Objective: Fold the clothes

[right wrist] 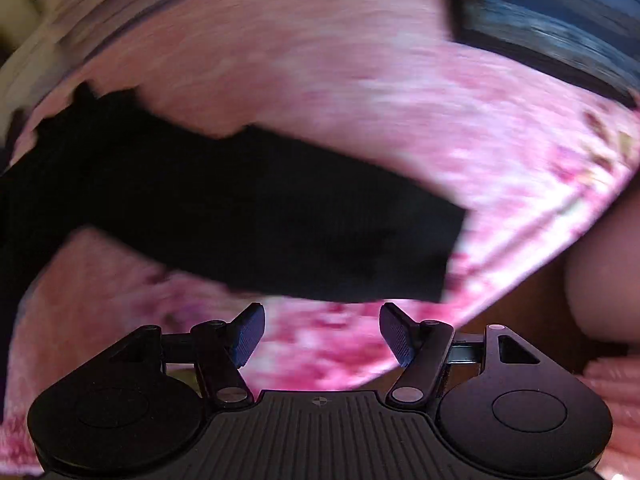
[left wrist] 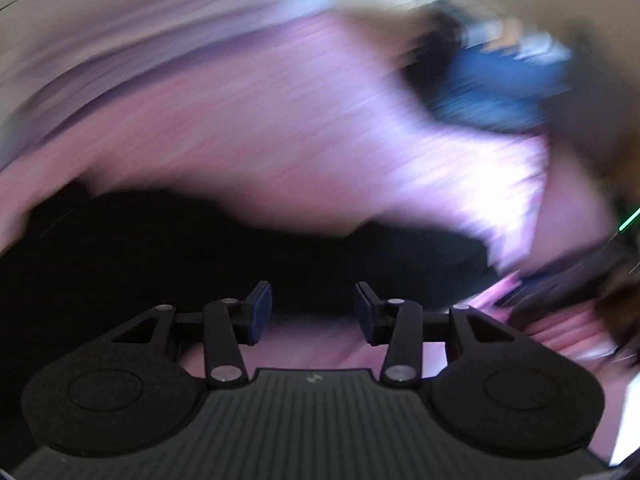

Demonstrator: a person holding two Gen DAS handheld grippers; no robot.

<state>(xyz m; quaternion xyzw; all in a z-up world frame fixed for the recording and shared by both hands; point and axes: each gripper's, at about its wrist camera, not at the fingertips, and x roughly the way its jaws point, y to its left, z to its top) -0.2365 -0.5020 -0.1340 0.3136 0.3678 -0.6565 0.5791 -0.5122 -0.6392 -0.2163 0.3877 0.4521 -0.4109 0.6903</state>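
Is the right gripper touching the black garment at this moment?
Apart. The right wrist view shows the right gripper open, with pink floral fabric visible between its fingertips and the black garment's edge.

We find ourselves in what appears to be a home bedroom: a pink floral bedspread [right wrist: 500, 184] covers the surface, a black garment [right wrist: 224, 216] lies across it, and blue folded fabric [right wrist: 560, 20] sits beyond. Heavy blur hides the rest.
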